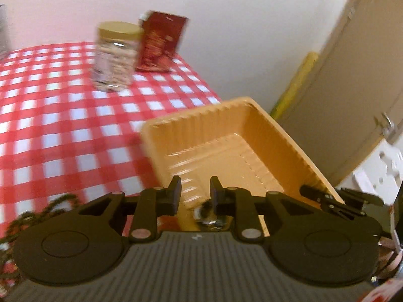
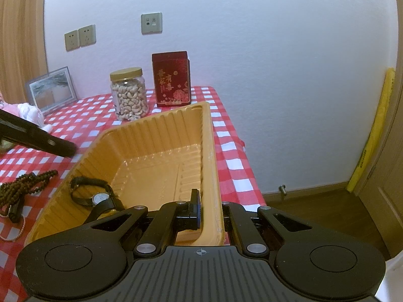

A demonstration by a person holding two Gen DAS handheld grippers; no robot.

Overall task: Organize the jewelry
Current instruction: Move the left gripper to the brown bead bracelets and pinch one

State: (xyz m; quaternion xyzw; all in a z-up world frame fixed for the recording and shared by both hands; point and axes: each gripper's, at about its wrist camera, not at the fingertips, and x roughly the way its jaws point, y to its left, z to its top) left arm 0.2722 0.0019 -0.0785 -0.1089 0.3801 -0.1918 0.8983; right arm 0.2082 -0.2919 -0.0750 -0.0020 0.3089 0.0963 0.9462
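Right wrist view: our right gripper [image 2: 209, 209] is clamped on the right wall of the tray [image 2: 156, 136], lower centre. A watch [image 2: 97, 196] lies in the tray's lower-left corner; beads [image 2: 22, 186] rest on the cloth [image 2: 234, 156] at left edge, beside the tray. Left wrist view, blurred: our left gripper [image 1: 195, 191] hangs over the tray with fingers [image 1: 176, 188] apart, gripping nothing, the watch below them.

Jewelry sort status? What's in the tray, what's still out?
Done: wristwatch lies in the orange tray. In hand: right gripper clamps the tray's wall; left gripper open over the tray, nothing gripped. Left: dark bead strands and pink bracelet on the tablecloth.
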